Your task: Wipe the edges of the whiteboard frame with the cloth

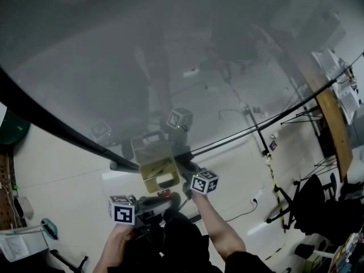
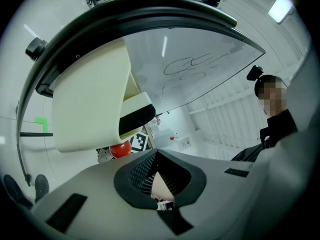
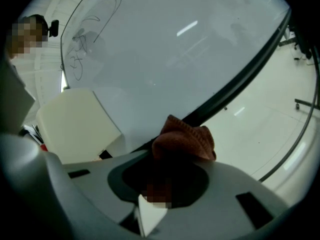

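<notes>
The whiteboard (image 1: pixel 142 44) fills most of the head view, with its black frame (image 1: pixel 62 131) running along the lower edge. My right gripper (image 3: pixel 172 156) is shut on a brown knitted cloth (image 3: pixel 185 139), and the cloth sits against the black frame (image 3: pixel 235 89) just below the board (image 3: pixel 165 49). In the head view the right gripper (image 1: pixel 185 169) is beside a cream tray (image 1: pixel 156 172) fixed at the frame. My left gripper (image 1: pixel 170 199) hangs lower, under that tray (image 2: pixel 90 104), jaws together and holding nothing. The curved frame (image 2: pixel 125 9) arches above it.
The cream tray (image 3: pixel 75 129) lies left of the cloth along the frame. Below the board are a pale floor, thin stand legs (image 1: pixel 259 138), a cable and a black office chair (image 1: pixel 310 203). A wooden desk edge (image 1: pixel 335 124) stands at the right.
</notes>
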### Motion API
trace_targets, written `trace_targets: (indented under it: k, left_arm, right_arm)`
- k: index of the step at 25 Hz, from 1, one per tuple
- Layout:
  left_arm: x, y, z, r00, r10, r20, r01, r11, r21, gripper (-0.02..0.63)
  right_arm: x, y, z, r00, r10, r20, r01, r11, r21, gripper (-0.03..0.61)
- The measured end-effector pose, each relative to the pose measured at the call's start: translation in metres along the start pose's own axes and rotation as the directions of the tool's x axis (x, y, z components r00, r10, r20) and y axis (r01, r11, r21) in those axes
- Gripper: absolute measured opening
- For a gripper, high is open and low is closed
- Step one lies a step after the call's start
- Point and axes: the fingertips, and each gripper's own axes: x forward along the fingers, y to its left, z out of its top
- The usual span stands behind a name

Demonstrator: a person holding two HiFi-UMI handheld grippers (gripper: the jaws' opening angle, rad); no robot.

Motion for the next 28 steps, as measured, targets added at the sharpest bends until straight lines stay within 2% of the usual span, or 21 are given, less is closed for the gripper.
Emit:
trace_targets:
  k: [4, 9, 15, 21, 24, 28]
  left_arm:
    - [0.0, 0.008, -0.003, 0.999, 0.027, 0.021, -0.027, 0.999, -0.02, -0.011]
    - [-0.01, 0.014, -0.002, 0.999, 0.03, 0.022, -0.029, 0.998, -0.053, -0.011]
    - [-0.021, 0.018, 0.0, 0.997, 0.004, -0.073, -0.007, 0.999, -0.039, -0.011]
    - [-0.042, 0.018, 0.003, 0.988, 0.01, -0.152, -0.013, 1.0, -0.017, -0.011]
    - [-0.052, 0.02, 0.0, 0.985, 0.002, -0.172, -0.006, 1.0, -0.025, -0.011]
    - [-0.065, 0.021, -0.001, 0.982, 0.007, -0.189, -0.01, 1.0, -0.015, -0.011]
  right_arm:
    - [0.005, 0.001, 0.001, 0.999, 0.044, 0.029, -0.044, 0.999, 0.003, 0.075]
    - [0.005, 0.003, -0.003, 0.997, 0.054, 0.054, -0.056, 0.998, 0.027, 0.075]
    - [0.007, 0.006, -0.006, 0.99, 0.025, 0.141, -0.04, 0.994, 0.101, 0.075]
    - [0.016, 0.019, -0.012, 0.98, 0.015, 0.197, -0.045, 0.988, 0.151, 0.075]
    - [0.02, 0.02, -0.018, 0.968, 0.017, 0.251, -0.068, 0.978, 0.196, 0.075]
    - [0.019, 0.018, -0.02, 0.936, 0.02, 0.352, -0.113, 0.963, 0.246, 0.075]
